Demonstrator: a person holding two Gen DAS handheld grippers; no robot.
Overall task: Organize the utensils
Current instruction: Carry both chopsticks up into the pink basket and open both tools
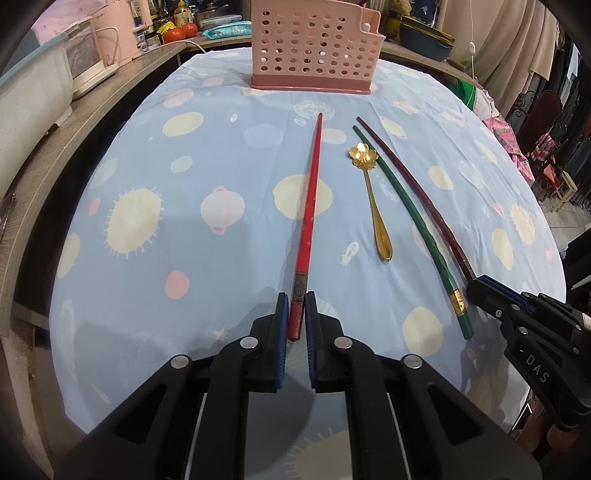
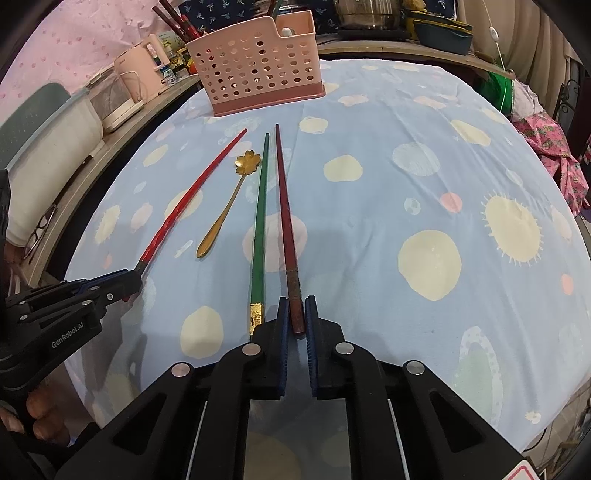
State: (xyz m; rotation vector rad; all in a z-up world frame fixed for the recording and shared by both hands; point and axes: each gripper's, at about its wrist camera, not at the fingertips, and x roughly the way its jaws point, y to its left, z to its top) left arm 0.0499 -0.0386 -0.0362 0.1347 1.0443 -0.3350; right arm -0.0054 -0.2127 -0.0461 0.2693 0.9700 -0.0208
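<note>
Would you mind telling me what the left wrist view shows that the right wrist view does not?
Only the left wrist view shows the left claw closed around the red chopstick, and two tomatoes on the counter. Only the right wrist view shows the right claw closed around the maroon chopstick, glasses on the counter, and the holding hand. Both show the green chopstick, gold spoon, pink basket and tablecloth.
</note>
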